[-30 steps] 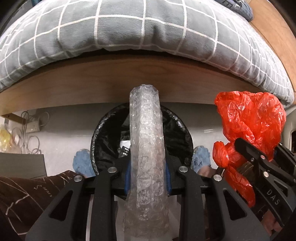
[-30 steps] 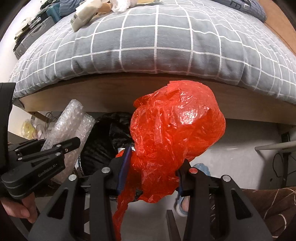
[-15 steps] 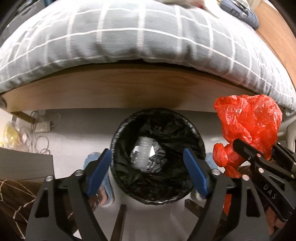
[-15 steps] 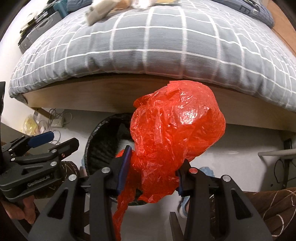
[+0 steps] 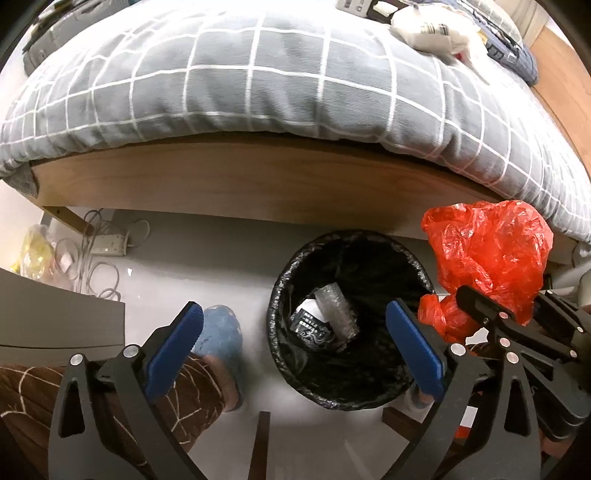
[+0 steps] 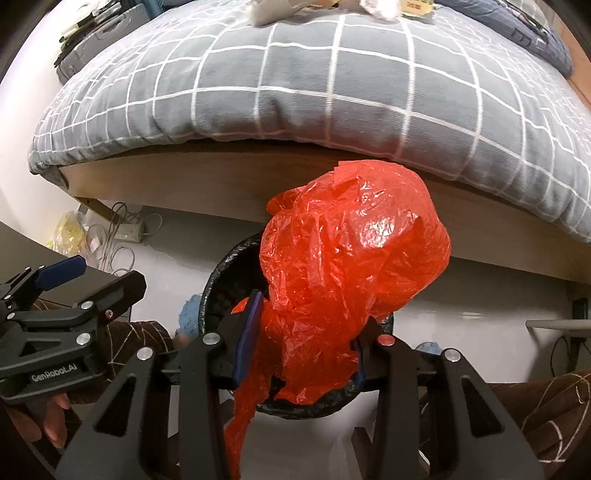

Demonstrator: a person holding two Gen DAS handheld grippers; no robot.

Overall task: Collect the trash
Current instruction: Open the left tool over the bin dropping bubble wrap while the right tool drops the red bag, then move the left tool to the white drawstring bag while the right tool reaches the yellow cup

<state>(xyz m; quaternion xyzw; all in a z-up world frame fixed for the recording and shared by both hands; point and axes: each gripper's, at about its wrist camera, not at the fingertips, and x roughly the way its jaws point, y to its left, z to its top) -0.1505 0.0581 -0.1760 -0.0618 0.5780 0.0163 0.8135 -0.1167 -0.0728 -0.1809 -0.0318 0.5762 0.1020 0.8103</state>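
Note:
A black-lined trash bin (image 5: pixel 280 295) stands on the floor by the bed; a roll of bubble wrap (image 5: pixel 338 314) lies inside it on other trash. My left gripper (image 5: pixel 295 343) is open and empty above the bin's near left side. My right gripper (image 6: pixel 306 332) is shut on a crumpled red plastic bag (image 6: pixel 351 266) and holds it over the bin (image 6: pixel 221 273). The red bag (image 5: pixel 487 254) also shows at the right in the left wrist view. The left gripper (image 6: pixel 96 277) shows at the left in the right wrist view.
A bed with a grey checked duvet (image 5: pixel 258 81) and wooden frame (image 5: pixel 221 181) is behind the bin. White packets (image 5: pixel 424 26) lie on the bed. A power strip with cables (image 5: pixel 107 247) and a yellow bag (image 5: pixel 33 251) lie on the floor at left. Blue slippers (image 5: pixel 221 328) are beside the bin.
My left gripper opened and let the bubble wrap fall into the bin, then rose and drew back to the left. My right gripper kept hold of the red bag.

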